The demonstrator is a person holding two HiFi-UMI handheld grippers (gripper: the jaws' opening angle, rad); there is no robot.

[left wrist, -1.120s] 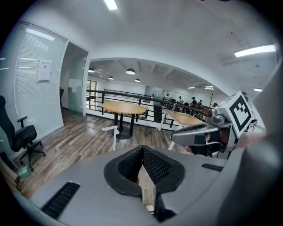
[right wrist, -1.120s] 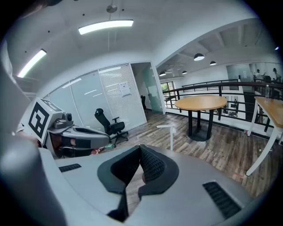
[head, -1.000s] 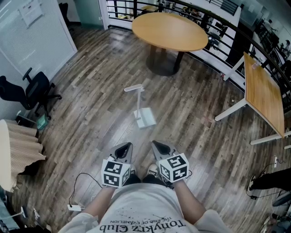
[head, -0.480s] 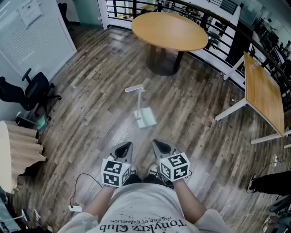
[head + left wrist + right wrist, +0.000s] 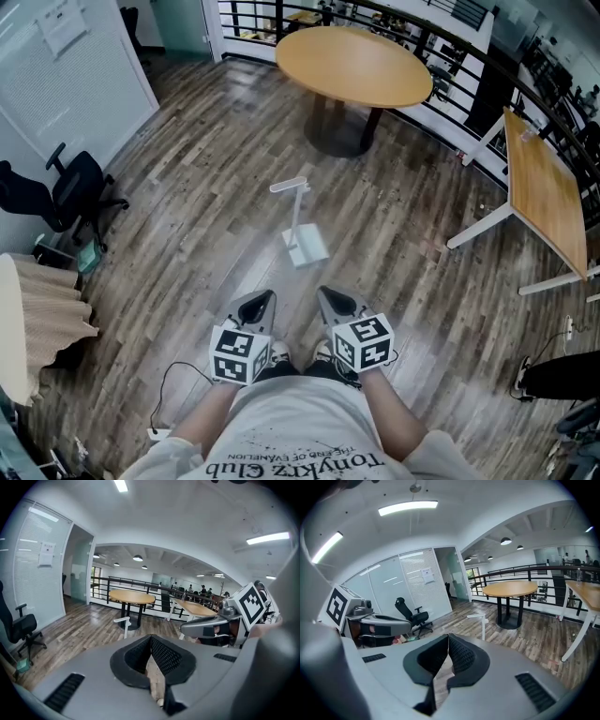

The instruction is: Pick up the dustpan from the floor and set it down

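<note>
A white dustpan [image 5: 307, 247] stands on the wooden floor, its long handle [image 5: 289, 186] upright. It is ahead of both grippers and apart from them. The handle also shows in the left gripper view [image 5: 123, 620] and in the right gripper view [image 5: 477, 617]. My left gripper [image 5: 262, 299] is shut with nothing in it, its jaws meeting at the tip [image 5: 151, 637]. Beside it, my right gripper [image 5: 326, 293] is shut too and just as empty [image 5: 448, 636]. Both are held side by side in front of the person's body, pointing toward the dustpan.
A round wooden table [image 5: 354, 64] stands beyond the dustpan, before a black railing [image 5: 450, 47]. A rectangular desk [image 5: 539, 192] is at the right. A black office chair [image 5: 66, 187] sits by the glass wall at left. A cable with a white adapter [image 5: 159, 433] lies near the feet.
Both grippers and the head view have drifted slightly forward toward the dustpan. Both pairs of jaws stay shut, and the dustpan has not moved on the floor.
</note>
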